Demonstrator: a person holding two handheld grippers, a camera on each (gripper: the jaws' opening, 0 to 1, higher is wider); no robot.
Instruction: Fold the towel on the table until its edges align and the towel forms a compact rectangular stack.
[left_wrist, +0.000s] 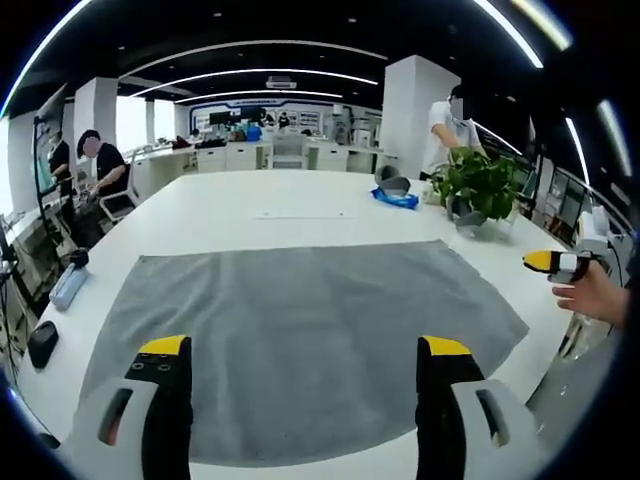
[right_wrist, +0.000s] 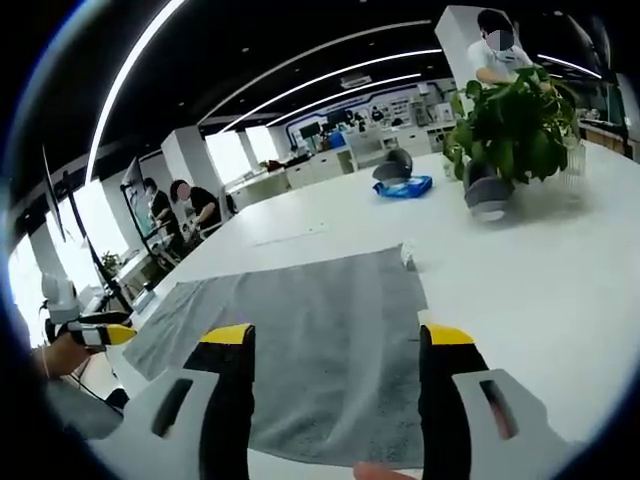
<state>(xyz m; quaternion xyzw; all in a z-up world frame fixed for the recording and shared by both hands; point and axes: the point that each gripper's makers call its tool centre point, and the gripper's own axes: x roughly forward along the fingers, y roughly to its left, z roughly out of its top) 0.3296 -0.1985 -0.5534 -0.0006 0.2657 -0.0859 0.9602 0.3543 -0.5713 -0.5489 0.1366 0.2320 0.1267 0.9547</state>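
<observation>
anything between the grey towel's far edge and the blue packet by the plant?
Only bare white table, with a faint flat white sheet lying on it, between the flat grey towel and the crumpled blue packet, in the left gripper view.

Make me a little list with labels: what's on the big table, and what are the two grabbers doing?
towel: grey towel lies spread flat, unfolded, on the white table
left gripper: left gripper open, over the towel's near edge
right gripper: right gripper open, above the towel
plant: potted plant at the far side
blue item: blue bag near the plant
</observation>
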